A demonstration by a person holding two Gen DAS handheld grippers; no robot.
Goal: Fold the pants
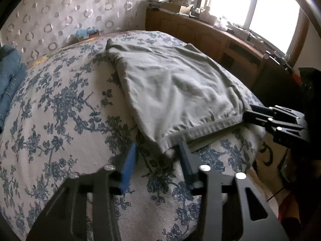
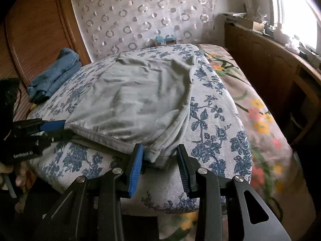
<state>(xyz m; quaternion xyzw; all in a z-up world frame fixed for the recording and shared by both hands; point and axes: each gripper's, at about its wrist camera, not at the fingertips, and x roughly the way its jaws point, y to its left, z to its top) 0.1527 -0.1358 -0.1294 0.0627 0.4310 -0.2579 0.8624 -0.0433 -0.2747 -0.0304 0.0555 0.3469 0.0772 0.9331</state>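
Note:
Grey-green pants [image 1: 170,84] lie folded on a blue-flowered white cloth [image 1: 60,104] on the bed, waistband toward me. My left gripper [image 1: 156,150] is open, its fingers on either side of the waistband's left corner. My right gripper [image 2: 160,156] is open too, its blue-padded fingers straddling the waistband's right corner of the pants [image 2: 130,96]. The right gripper also shows at the waistband's far end in the left wrist view [image 1: 248,116], and the left gripper shows at the left in the right wrist view [image 2: 60,128].
Folded blue jeans [image 2: 54,74] lie at the bed's far left. A wooden sideboard [image 1: 210,34] with clutter runs under the window on the right. A flowered bedspread [image 2: 260,120] shows beside the white cloth. A circle-patterned wall [image 2: 140,16] is behind the bed.

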